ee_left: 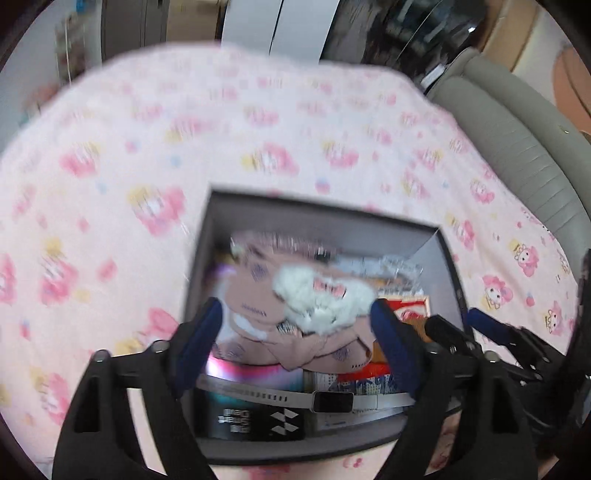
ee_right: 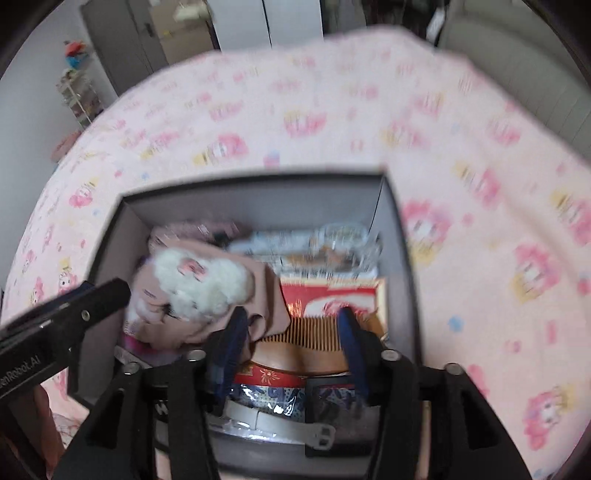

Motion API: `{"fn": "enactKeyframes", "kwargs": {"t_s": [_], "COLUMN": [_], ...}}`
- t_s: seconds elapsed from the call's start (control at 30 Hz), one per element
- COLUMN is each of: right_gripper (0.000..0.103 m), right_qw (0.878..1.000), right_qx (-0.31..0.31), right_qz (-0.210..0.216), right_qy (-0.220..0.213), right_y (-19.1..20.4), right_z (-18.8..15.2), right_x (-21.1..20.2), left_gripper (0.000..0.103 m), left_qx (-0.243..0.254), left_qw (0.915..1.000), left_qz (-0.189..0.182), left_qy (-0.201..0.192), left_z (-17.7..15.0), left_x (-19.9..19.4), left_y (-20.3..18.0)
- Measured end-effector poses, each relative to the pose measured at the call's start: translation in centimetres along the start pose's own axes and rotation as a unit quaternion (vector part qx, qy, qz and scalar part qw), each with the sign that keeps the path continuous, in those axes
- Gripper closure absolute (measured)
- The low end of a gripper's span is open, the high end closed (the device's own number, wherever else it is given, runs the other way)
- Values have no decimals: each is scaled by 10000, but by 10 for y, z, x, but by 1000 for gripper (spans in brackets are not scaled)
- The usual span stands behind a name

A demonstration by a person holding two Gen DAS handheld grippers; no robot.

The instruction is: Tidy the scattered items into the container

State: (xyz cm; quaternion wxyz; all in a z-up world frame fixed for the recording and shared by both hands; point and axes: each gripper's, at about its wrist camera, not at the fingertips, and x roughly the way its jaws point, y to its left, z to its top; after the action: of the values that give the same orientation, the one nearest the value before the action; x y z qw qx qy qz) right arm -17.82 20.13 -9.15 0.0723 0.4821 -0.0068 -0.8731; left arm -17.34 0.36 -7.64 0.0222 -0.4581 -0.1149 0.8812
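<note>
A grey box (ee_left: 295, 218) (ee_right: 258, 203) sits on a pink patterned bedsheet (ee_left: 147, 147). Inside lie a pink cloth (ee_left: 255, 291) with a white fluffy patch (ee_left: 321, 299) (ee_right: 199, 277), a wooden comb (ee_right: 314, 328), a red packet (ee_right: 325, 291), a white watch band (ee_left: 332, 400) (ee_right: 280, 421) and a black packet (ee_left: 255, 421). My left gripper (ee_left: 295, 317) hangs open above the pink cloth, apart from it. My right gripper (ee_right: 291, 319) (ee_left: 458, 321) is open over the comb, holding nothing. Both views are motion-blurred.
The sheet spreads wide on all sides of the box. A grey padded seat (ee_left: 517, 147) borders the bed at the right. White and grey cabinet doors (ee_right: 280, 22) and a small shelf rack (ee_right: 79, 92) stand beyond the far edge.
</note>
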Motion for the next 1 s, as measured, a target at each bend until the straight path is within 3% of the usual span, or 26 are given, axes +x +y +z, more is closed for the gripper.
{"fn": "enactKeyframes", "kwargs": {"t_s": [0.03, 0.07, 0.1, 0.4, 0.77, 1.0], "right_gripper": [28, 23, 23, 23, 23, 23], "right_qw": [9999, 9994, 9988, 9935, 9893, 9884], "right_qx": [23, 43, 40, 215, 348, 342], "right_qz": [-32, -72, -102, 21, -39, -169], "right_qy": [-165, -331, -477, -1121, -1414, -1467], "right_y": [0, 4, 7, 23, 31, 31], "right_z": [-3, -6, -9, -43, -109, -125], "right_x": [-10, -19, -30, -109, -165, -171], "left_gripper": [8, 5, 0, 0, 0, 0], "left_qx": [73, 118, 171, 325, 435, 498], "left_qw": [9998, 9994, 9986, 9914, 9911, 9900], "left_qz": [41, 84, 160, 90, 4, 48], "left_qy": [-188, -329, -472, -1261, -1256, -1322], "left_z": [0, 1, 1, -31, -91, -108], "left_x": [-14, -21, -34, -130, -174, -185], "left_y": [-2, -3, -4, -5, -9, -12]}}
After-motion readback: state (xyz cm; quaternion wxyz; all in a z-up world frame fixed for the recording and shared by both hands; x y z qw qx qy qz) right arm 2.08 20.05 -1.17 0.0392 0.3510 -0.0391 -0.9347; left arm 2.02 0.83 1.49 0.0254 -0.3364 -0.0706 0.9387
